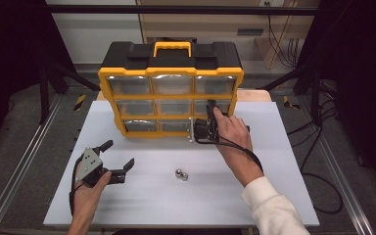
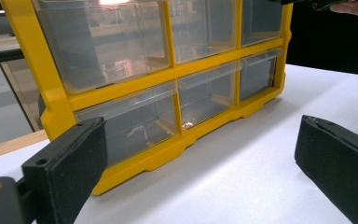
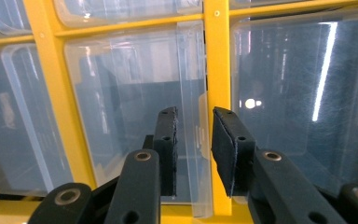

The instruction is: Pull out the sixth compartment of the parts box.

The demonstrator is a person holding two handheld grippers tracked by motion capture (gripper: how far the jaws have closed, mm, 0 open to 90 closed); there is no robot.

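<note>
From the high view, the yellow-and-black plastic drawer organizer (image 1: 170,88) stands upper centre on the white tabletop (image 1: 274,196); the right gripper (image 1: 210,117) reaches its lower right drawers. The left gripper (image 2: 200,163) idles, jaws wide. In the right gripper view, narrow jaws straddle a clear plastic drawer (image 3: 135,116) edge, probably to pull it, though contact is unclear.
</note>
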